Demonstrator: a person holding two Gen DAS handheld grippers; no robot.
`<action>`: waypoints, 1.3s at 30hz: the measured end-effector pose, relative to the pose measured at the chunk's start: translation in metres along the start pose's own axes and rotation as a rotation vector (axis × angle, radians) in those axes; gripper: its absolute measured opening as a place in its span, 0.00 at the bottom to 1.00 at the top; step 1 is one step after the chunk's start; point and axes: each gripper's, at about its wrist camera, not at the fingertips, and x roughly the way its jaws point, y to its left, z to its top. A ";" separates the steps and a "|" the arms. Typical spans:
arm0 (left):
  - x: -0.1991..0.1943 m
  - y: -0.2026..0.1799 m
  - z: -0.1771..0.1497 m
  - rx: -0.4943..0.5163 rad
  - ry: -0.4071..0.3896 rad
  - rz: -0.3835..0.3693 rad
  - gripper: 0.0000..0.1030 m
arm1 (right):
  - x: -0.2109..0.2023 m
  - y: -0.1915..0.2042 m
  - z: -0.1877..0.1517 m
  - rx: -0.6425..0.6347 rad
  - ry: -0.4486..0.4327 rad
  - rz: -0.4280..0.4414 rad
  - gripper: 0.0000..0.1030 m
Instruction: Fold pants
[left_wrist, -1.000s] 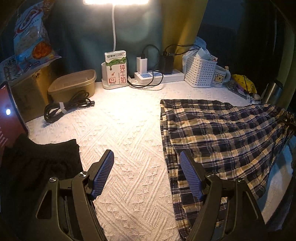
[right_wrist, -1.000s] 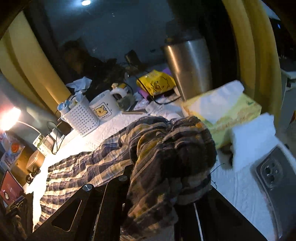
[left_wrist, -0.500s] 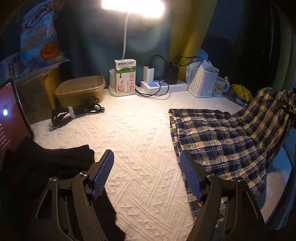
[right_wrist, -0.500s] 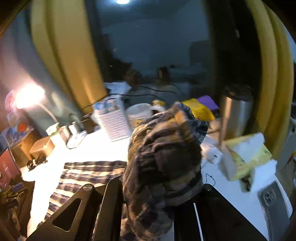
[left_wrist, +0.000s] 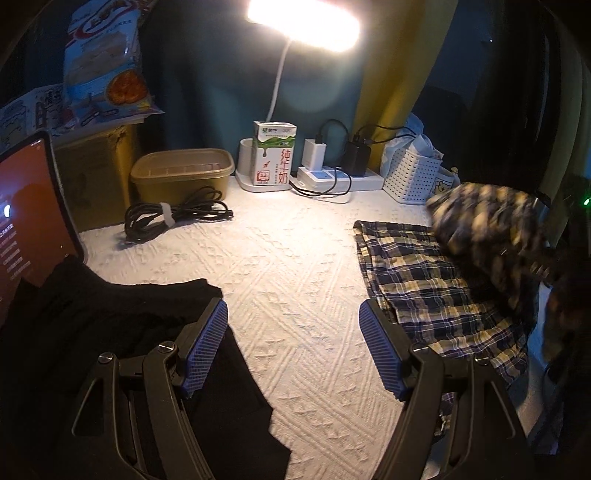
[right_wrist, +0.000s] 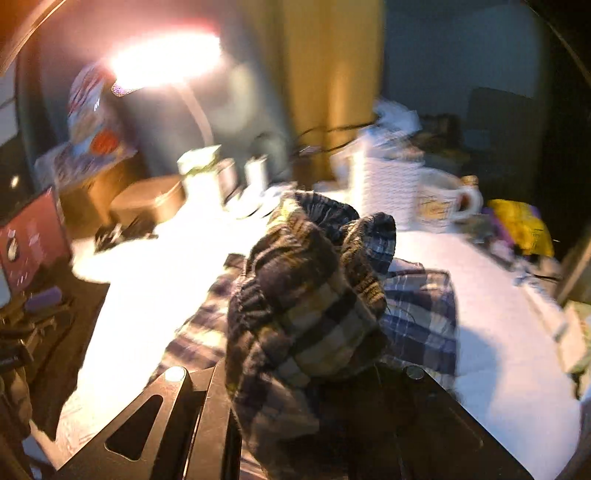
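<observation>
1. So, left gripper (left_wrist: 293, 350): black frame, blue ribbed pads (left_wrist: 380, 356), jaws spread wide with nothing between them, hanging over bare white textured tablecloth (left_wrist: 295, 266).
2. Right gripper (right_wrist: 317, 373): pinched on a bunched end of the navy, yellow and white plaid pants (right_wrist: 306, 306), cloth wadded up over the fingers and lifted off the table. Fingertips hidden by the wad.
3. Rest of those plaid pants lying flat on the right part of the tablecloth, lifted end blurred above the flat part in the left wrist view (left_wrist: 424, 273).
4. Black garment (left_wrist: 110, 317) spread at the near left, partly under the left finger.
5. Along the back, left to right: tan lidded plastic container (left_wrist: 183, 173), coiled black cable with a white tie (left_wrist: 166, 218) in front of it, green-and-white milk carton (left_wrist: 274, 153), white power strip with chargers plugged in (left_wrist: 338, 179), white perforated plastic basket (left_wrist: 412, 175).
6. Glowing white desk lamp (left_wrist: 303, 22) overhead at the back, lit red tablet screen (left_wrist: 26, 221) at the far left edge.
7. White mug with a cartoon bear print (right_wrist: 443, 201) beside the basket, seen in the right wrist view. Whole view smeared, small stuff on the far right unreadable.
</observation>
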 end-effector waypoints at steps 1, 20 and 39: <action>-0.001 0.002 0.000 -0.004 -0.001 0.002 0.71 | 0.007 0.011 -0.002 -0.018 0.018 0.010 0.11; -0.005 -0.001 0.003 -0.001 0.005 0.013 0.71 | 0.025 0.083 -0.027 -0.249 0.111 0.174 0.81; 0.035 -0.090 0.034 0.142 0.016 -0.125 0.82 | -0.020 -0.057 -0.022 -0.021 -0.016 0.071 0.81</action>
